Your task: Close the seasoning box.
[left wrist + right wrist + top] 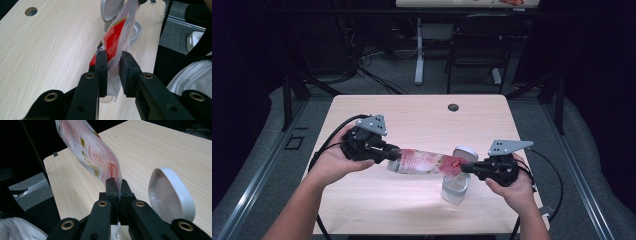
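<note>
My high camera hangs above the near edge of the desk [362, 210], facing forward and down across its whole top to the floor beyond. The left gripper [113, 72] camera sits close behind its own jaws, looking along the desk toward a corner. The right gripper [117, 192] camera, equally close, looks the opposite way. All three share the red-printed pouch [422, 162] and the white-lidded container [457, 187].

Passage across the middle of the worktop [362, 210] is barred by the stretched pouch [422, 162]; the open-lidded container [455, 189] is stood beneath its right end.
</note>
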Available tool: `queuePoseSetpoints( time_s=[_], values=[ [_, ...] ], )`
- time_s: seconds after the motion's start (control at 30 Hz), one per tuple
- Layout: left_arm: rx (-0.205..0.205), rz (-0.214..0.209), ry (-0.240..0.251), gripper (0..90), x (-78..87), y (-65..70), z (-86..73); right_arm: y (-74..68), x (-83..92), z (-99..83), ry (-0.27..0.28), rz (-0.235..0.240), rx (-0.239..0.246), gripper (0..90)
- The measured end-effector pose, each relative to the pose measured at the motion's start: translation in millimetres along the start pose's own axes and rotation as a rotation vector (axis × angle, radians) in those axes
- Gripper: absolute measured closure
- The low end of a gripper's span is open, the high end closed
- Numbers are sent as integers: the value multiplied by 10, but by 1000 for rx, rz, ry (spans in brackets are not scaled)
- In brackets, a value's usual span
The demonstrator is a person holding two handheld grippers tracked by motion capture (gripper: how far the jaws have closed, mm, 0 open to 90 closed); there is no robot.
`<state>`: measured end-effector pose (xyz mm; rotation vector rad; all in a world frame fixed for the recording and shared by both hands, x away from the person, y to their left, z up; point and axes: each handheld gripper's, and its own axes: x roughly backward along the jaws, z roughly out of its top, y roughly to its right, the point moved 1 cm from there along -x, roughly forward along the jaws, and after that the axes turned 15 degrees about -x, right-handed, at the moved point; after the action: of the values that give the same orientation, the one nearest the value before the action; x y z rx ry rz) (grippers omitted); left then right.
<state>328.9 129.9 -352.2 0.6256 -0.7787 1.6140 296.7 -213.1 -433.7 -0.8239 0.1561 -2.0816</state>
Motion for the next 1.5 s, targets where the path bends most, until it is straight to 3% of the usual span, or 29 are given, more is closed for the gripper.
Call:
queuePoseSetpoints(
  time_s=[1.5],
  values=[
    [-18,1,17,781,16,-17,157,84,21,-52,7,-12,-21,891]
  ],
)
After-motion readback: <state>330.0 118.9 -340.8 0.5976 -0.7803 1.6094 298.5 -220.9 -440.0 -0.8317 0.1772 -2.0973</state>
